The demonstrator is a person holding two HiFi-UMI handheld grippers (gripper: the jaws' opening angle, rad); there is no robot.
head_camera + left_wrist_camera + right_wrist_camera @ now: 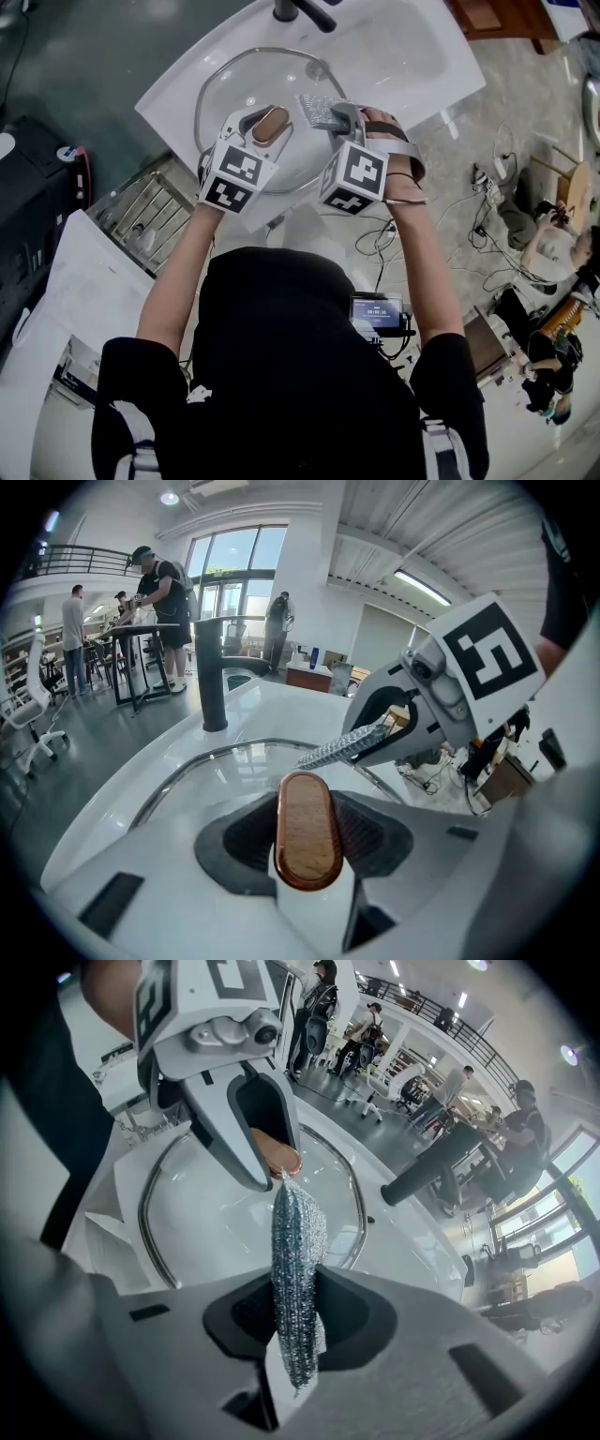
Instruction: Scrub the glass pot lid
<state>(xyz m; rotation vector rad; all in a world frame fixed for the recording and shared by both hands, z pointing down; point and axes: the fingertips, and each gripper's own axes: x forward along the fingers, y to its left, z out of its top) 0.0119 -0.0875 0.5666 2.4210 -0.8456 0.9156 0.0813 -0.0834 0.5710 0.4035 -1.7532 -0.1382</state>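
Observation:
A round glass pot lid (234,89) with a metal rim lies in the white sink (412,52). My left gripper (266,127) is shut on the lid's oval wooden handle (272,124), which fills the space between its jaws in the left gripper view (307,832). My right gripper (339,118) is shut on a silvery mesh scrub pad (321,111), held edge-on (297,1269) just above the glass. The pad's tip (345,745) reaches close to the handle and the left gripper's fingers (246,1115). The lid's rim (150,1232) curves below both grippers.
A black faucet (302,9) stands at the sink's far side (214,672). A wire rack (141,211) sits left of the sink. Cables and a seated person (553,248) are on the floor at right. Several people stand at desks in the background (159,592).

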